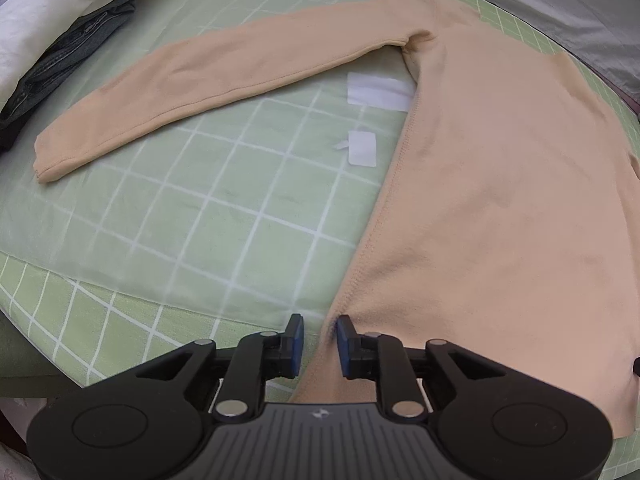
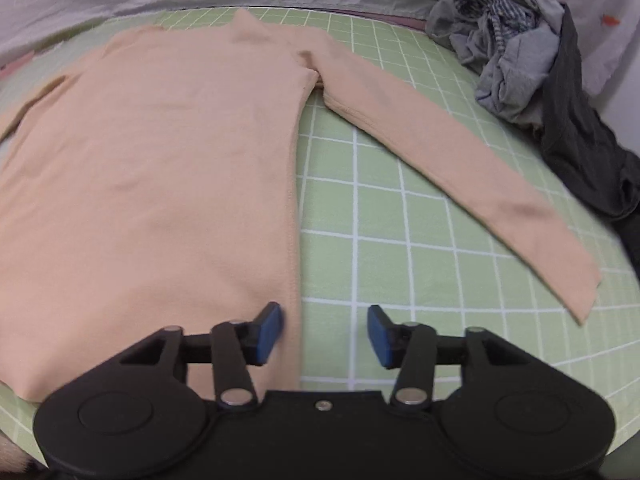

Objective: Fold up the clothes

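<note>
A beige top (image 2: pixel 160 168) lies flat on the green checked sheet (image 2: pixel 400 248), sleeves spread. The left gripper (image 1: pixel 320 340) stands narrowly apart over its near left hem corner; the right gripper (image 2: pixel 324 332) gapes over the near right side seam.

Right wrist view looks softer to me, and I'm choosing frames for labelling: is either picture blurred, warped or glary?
Right wrist view: motion smear on the beige top's sleeve and the right gripper. Left wrist view: sharp, seam stitching on the beige top readable. Both: strong fisheye bend in the green checked sheet, dark corners, even soft light, no glare.
</note>
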`<control>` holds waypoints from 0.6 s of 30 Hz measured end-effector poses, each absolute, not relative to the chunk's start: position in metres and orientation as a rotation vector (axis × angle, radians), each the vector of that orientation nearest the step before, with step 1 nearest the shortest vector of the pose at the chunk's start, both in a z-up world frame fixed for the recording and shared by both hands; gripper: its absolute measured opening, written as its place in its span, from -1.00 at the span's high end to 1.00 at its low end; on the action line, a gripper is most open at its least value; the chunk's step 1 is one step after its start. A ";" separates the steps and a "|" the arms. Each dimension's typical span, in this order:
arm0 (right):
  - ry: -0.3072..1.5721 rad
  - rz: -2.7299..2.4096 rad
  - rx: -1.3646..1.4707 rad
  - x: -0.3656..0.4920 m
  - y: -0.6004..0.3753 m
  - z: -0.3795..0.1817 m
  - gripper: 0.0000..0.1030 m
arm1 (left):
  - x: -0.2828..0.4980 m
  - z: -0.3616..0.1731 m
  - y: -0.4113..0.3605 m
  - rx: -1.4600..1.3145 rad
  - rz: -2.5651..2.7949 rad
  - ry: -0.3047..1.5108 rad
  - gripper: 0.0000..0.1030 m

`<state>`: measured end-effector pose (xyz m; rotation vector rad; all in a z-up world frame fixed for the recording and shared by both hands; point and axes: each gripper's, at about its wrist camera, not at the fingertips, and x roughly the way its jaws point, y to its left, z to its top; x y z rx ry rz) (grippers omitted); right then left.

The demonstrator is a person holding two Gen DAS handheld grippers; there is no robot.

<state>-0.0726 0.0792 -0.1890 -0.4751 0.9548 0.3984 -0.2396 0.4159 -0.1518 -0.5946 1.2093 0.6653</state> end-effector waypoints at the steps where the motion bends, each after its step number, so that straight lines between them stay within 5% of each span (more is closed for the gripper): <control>1: 0.947 0.401 -0.489 -0.071 0.078 -0.189 -0.30 | -0.242 -0.152 0.419 -0.603 0.669 1.211 0.38; 4: 1.006 0.397 -0.365 -0.058 0.062 -0.188 -0.33 | -0.251 -0.146 0.430 -0.616 0.730 1.192 0.06; 6: 1.032 0.373 -0.348 -0.052 0.059 -0.190 -0.48 | -0.260 -0.139 0.440 -0.614 0.778 1.151 0.05; 10: 1.039 0.339 -0.396 -0.046 0.065 -0.193 -0.84 | -0.277 -0.131 0.477 -0.608 0.977 1.078 -0.36; 18: 0.999 0.317 -0.421 -0.017 0.081 -0.180 -0.95 | -0.300 -0.128 0.529 -0.740 1.212 0.974 -0.51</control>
